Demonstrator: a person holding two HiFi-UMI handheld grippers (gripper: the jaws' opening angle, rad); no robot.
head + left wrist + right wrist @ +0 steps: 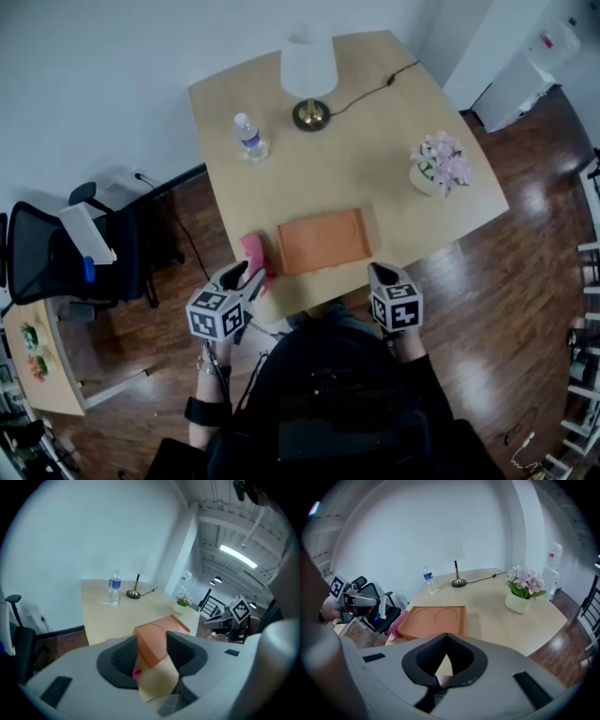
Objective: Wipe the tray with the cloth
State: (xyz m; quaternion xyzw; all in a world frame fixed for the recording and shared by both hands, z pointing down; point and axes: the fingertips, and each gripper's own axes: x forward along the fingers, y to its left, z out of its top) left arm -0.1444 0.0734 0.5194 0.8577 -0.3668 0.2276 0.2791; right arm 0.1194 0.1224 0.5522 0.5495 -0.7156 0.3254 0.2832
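**Table** [347,159]: light wood, and it extends ahead of both grippers; its near edge lies under their tips.

**Office chair** [66,253]: black, on the dark wood floor, well off to the outer side of the left gripper.

**Tray** [323,240]: orange and rectangular, with two round recesses. It lies flat near the table's front edge, ahead of and between the two grippers. The left gripper view shows it through the gap between the jaws.

**Table lamp** [308,75]: white shade on a brass base, far beyond the tray, with its cord trailing away on the right gripper's side.

**Left gripper** [152,651]: released, with the jaws standing apart and nothing pressed between the pads.

**Right gripper** [446,651]: clenched, with the jaws meeting at their tips and nothing between them. It is held just short of the tray's right end.

**Potted flowers** [441,164]: pale pink blooms in a white pot, ahead of the right gripper and farther out.

**Cloth** [255,253]: pink, bunched on the table against the tray's left end, just ahead of the left gripper's tips and not clamped.

**Water bottle** [249,137]: clear and upright, well ahead of the left gripper.
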